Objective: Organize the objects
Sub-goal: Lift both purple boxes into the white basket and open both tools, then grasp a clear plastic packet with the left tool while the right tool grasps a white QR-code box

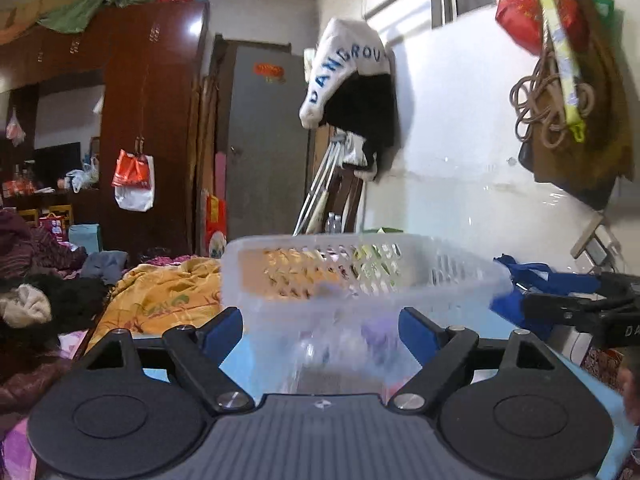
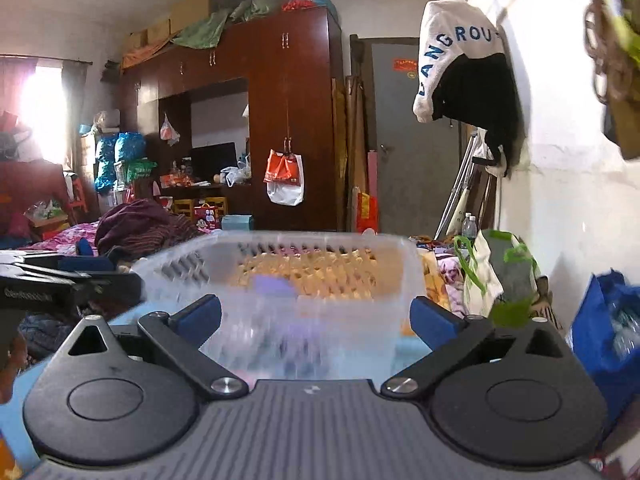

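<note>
A translucent plastic basket (image 1: 360,276) with a perforated wall is seen directly ahead of both tools, resting on a pale blue surface (image 1: 240,356) that may be a counter, beside a bed (image 1: 160,292) covered with an orange patterned blanket. The left tool (image 1: 320,332) is held spread, its blue pads (image 1: 222,330) standing clear on either side of the basket's near corner, with nothing pinched between them. The right tool (image 2: 316,322) is likewise spread wide, its blue pads (image 2: 432,320) flanking the basket (image 2: 280,276) without pressing on it. In the left wrist view the right tool (image 1: 580,312) is visible at the right edge, and in the right wrist view the left tool (image 2: 60,284) is visible at the left edge, so the basket is understood to lie between the two. The near part of the basket is blurred, and what lies inside cannot be made out with certainty; a purple patch (image 2: 276,286) is visible through the wall, but it cannot be identified. Neither tool is judged to be holding anything at this moment. How far the organizing has gone is hard to judge: the basket is set down and upright, yet clothes and bags are scattered over the bed and against the wall, including a blue bag (image 2: 604,332) and a white bag with green handles (image 2: 480,276), so much appears to be left.
</note>
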A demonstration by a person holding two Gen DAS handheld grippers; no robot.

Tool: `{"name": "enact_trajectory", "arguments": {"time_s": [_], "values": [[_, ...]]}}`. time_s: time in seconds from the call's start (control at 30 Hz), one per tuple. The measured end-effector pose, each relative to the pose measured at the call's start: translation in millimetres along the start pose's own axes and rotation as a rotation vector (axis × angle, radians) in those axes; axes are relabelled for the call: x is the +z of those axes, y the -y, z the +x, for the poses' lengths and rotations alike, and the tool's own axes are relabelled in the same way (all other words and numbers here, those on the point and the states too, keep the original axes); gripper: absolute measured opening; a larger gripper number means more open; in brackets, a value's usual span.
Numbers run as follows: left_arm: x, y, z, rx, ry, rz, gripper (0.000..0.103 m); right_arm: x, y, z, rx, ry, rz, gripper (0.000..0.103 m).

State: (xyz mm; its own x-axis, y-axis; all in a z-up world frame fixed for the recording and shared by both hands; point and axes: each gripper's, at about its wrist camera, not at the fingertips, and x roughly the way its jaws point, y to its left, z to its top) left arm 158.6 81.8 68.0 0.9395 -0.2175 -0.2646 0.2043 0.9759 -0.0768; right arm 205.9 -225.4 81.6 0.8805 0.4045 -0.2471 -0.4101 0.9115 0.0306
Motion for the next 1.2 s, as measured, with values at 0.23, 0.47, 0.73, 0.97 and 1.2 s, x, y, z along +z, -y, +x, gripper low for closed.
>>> {"name": "enact_trajectory", "arguments": {"time_s": [0.23, 0.47, 0.73, 0.97, 1.2], "values": [[-56.8, -5.5, -51.5, 0.037, 0.022, -0.04, 0.088, -50.7, 15.8, -39.2, 0.022, 0.013, 0.119, 0.103], [-84.6, 11.9, -82.5, 0.058, 0.039, -0.026, 0.09, -68.9, -2.8, -47.5, -0.018, 0.026, 0.069, 0.103], [-108.2, 42.4, -91.0, 0.074, 0.045, 0.029, 0.091, -86.1, -9.2, -52.0, 0.0, 0.012, 0.044, 0.103], [-119.2, 36.2, -81.0, 0.08, 0.01, 0.007, 0.094, -94.6, -12.3, -46.1, -0.004, -0.006, 0.03, 0.103], [-127.3, 36.4, -72.5, 0.061, -0.018, 0.013, 0.094, -101.5, -15.1, -45.3, -0.005, -0.016, 0.018, 0.103]]}}
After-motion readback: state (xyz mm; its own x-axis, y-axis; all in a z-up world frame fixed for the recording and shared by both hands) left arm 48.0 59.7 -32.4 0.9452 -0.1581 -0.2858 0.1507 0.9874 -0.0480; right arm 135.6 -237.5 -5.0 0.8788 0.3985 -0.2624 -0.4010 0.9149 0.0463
